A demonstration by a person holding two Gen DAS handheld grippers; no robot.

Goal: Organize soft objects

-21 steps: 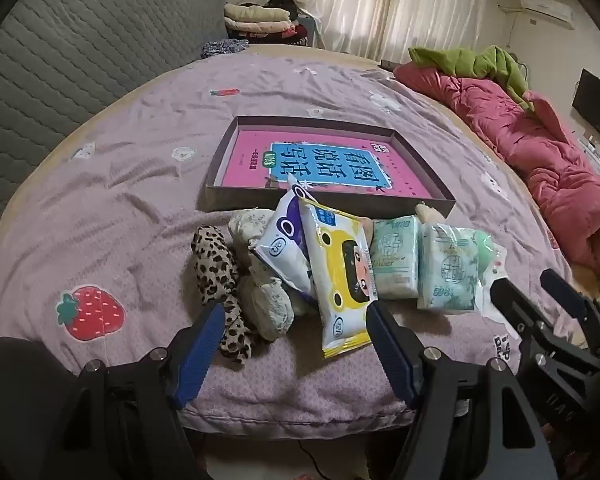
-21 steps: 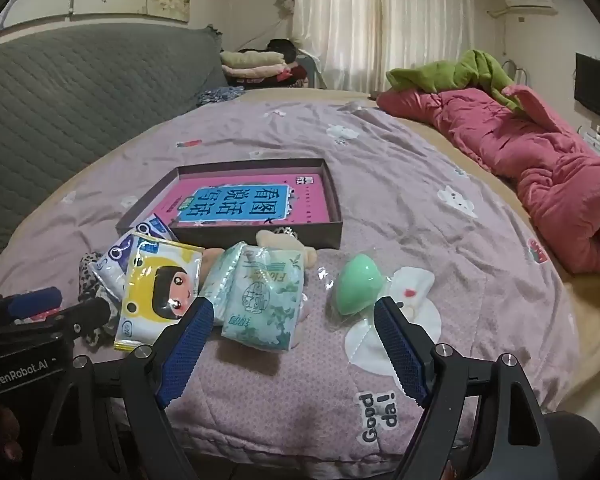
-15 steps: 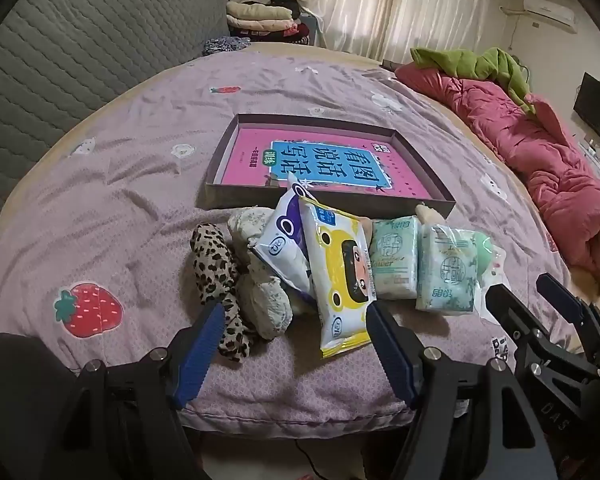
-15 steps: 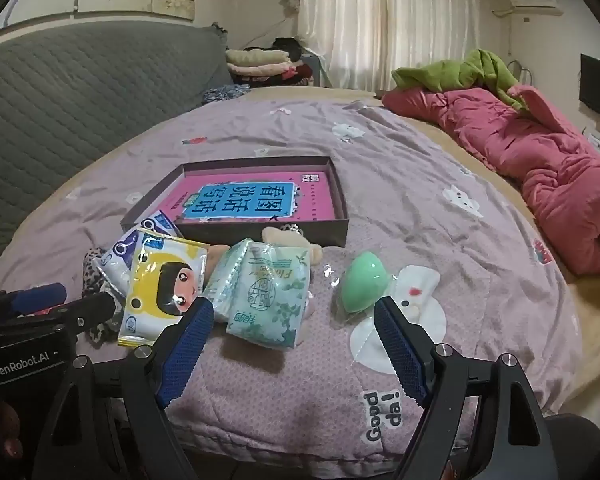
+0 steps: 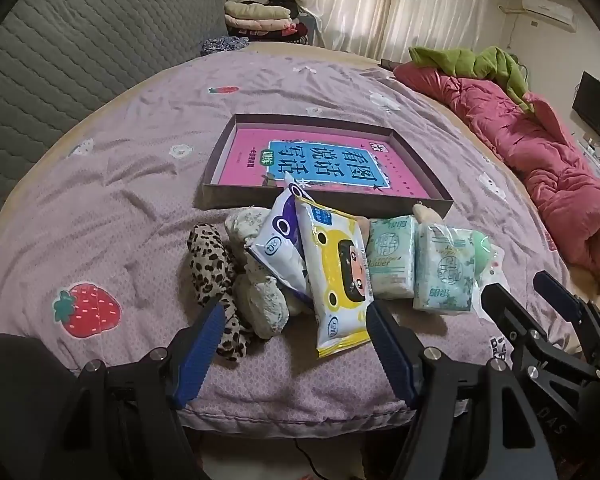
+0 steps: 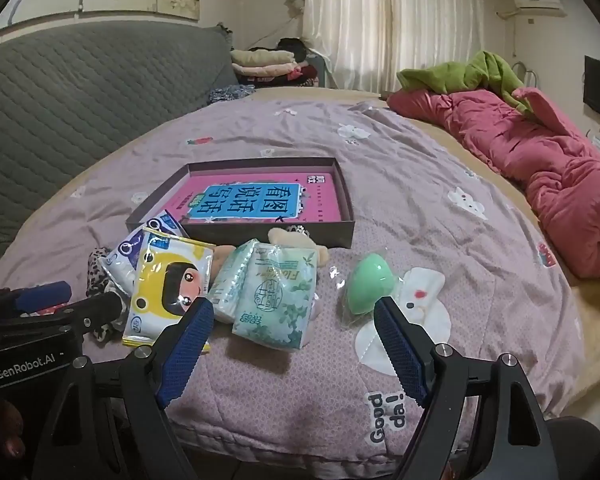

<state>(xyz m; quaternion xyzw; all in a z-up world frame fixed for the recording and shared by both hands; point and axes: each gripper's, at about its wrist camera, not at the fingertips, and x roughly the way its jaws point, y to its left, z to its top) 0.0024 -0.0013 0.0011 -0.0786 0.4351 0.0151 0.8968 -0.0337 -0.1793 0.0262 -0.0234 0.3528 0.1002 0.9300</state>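
Note:
A row of soft items lies on the lilac bedspread in front of a shallow dark box (image 5: 328,198) (image 6: 268,232) holding a pink book. From the left: leopard-print cloth (image 5: 212,264), pale rolled cloths (image 5: 260,300), a white-blue pack (image 5: 278,240), a yellow wipes pack (image 5: 340,276) (image 6: 168,280), two green tissue packs (image 5: 392,256) (image 5: 444,276) (image 6: 278,300), and a bagged green sponge (image 6: 366,284). My left gripper (image 5: 294,328) hovers open at the bed's near edge before the cloths and yellow pack. My right gripper (image 6: 292,328) stands open, holding nothing, before the tissue pack and sponge.
A grey quilted headboard (image 5: 60,72) runs along the left. A pink quilt (image 6: 540,160) with a green blanket (image 6: 460,76) lies at the right. Folded clothes (image 6: 264,64) are stacked at the far end by the curtains. A small plush toy (image 6: 292,240) peeks out behind the tissue packs.
Both views have shifted only slightly; the items sit a touch closer and lower in the right wrist view. Nothing was taken hold of and both grippers stay open.

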